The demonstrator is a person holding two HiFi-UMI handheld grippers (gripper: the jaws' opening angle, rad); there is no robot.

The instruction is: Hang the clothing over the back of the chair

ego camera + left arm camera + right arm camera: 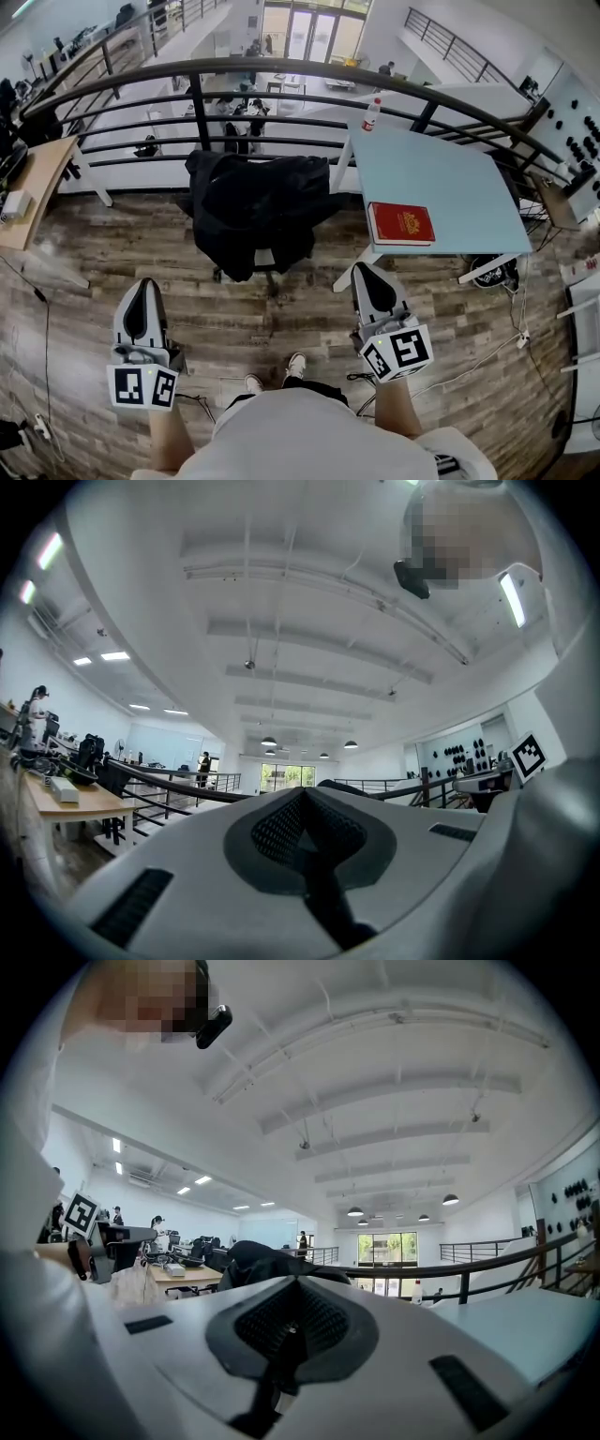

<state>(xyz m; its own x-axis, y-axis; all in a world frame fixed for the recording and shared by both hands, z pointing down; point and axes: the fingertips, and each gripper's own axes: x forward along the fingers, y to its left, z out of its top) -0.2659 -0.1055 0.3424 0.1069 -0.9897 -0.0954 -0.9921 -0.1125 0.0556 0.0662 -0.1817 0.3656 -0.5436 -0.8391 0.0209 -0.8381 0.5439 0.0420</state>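
Observation:
A black piece of clothing [253, 211] lies draped over the back of an office chair [267, 270] in front of the railing, covering most of the chair. It also shows as a dark hump [258, 1258] beyond the right jaws. My left gripper [142, 286] is held low at the left, well short of the chair, shut with nothing in it. My right gripper [361, 272] is at the right, near the table's front corner, also shut and empty. In the gripper views the left gripper [305, 794] and right gripper [295, 1283] point level with their jaws together.
A light blue table [441, 178] stands right of the chair with a red book [401, 224] and a bottle [371, 114] on it. A curved black railing [281, 70] runs behind. A wooden desk [33, 187] is at the left. Cables [497, 352] lie on the floor.

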